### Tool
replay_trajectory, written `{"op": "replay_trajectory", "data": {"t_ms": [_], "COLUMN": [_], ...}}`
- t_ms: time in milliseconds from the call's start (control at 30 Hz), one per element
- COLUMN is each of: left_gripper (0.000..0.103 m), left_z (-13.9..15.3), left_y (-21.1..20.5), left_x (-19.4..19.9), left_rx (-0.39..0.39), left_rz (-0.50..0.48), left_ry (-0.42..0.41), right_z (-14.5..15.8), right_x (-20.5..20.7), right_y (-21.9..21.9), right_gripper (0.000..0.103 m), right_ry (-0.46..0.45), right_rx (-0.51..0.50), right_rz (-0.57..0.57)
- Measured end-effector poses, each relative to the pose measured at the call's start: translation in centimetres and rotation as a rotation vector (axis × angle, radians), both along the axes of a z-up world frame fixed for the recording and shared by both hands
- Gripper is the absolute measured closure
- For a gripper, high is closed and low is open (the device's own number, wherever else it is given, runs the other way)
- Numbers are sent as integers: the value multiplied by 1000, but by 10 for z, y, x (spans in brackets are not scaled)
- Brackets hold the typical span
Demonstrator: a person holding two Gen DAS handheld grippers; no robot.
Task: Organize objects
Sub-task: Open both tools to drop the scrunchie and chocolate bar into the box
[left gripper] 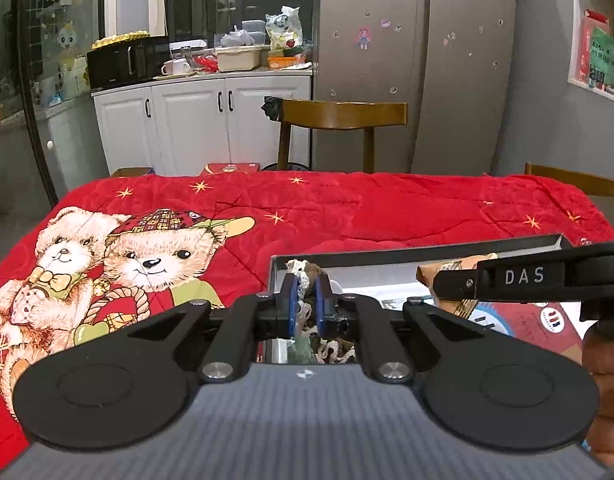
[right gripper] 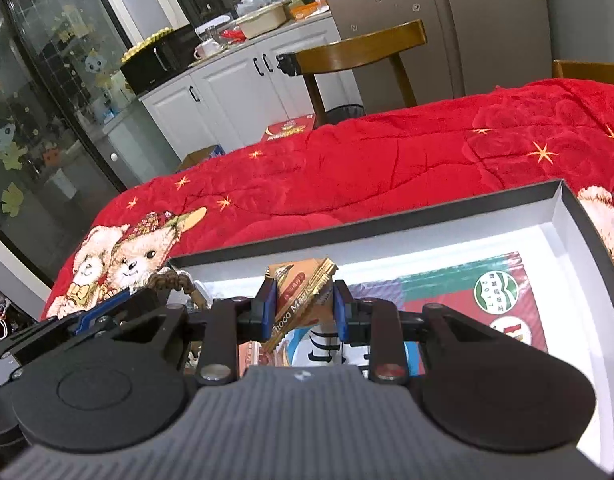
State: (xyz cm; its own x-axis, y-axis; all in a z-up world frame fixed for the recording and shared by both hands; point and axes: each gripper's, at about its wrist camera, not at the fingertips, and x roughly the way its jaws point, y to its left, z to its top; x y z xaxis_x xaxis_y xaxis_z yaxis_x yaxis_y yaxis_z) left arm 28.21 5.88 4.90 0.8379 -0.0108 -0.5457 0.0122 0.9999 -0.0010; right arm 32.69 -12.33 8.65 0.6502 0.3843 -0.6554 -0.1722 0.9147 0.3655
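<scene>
Both my grippers hold things over a grey box point(right gripper: 427, 216) on a red blanket point(left gripper: 347, 208).

Left view: my left gripper point(left gripper: 306, 300) has its fingers pinched tight on a cream and brown lace cloth point(left gripper: 305, 276), at the box's near-left corner. Right view: my right gripper point(right gripper: 303, 308) has its fingers narrowly clamping a brown and gold Choco Magic snack packet point(right gripper: 303, 292), above printed bags point(right gripper: 503, 280) lying inside.

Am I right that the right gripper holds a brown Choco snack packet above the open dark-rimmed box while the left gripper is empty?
Not quite: the left gripper is shut on a lacy cream-and-brown cloth, as the left wrist view shows. The right gripper does hold the brown Choco snack packet above the open dark-rimmed box.
</scene>
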Motion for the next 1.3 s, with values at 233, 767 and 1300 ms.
{"op": "replay_trajectory", "data": {"t_ms": [233,767,1300], "left_gripper": [91,91,91], "left_z": [-7,-12,-13], "left_y": [-2,-3,-1], "left_x": [3,5,8], "left_rx": [15,12,6], "left_rz": [2,-11,-8], "left_ry": [25,45,54], "right_z": [-4,-4,-6], "right_x": [2,2,0], "right_y": [0,2,4], "right_gripper": [70,70,70], "right_ry": [22,30,30], "right_rx": [3,-7,-22], "right_rz": [8,11,15]}}
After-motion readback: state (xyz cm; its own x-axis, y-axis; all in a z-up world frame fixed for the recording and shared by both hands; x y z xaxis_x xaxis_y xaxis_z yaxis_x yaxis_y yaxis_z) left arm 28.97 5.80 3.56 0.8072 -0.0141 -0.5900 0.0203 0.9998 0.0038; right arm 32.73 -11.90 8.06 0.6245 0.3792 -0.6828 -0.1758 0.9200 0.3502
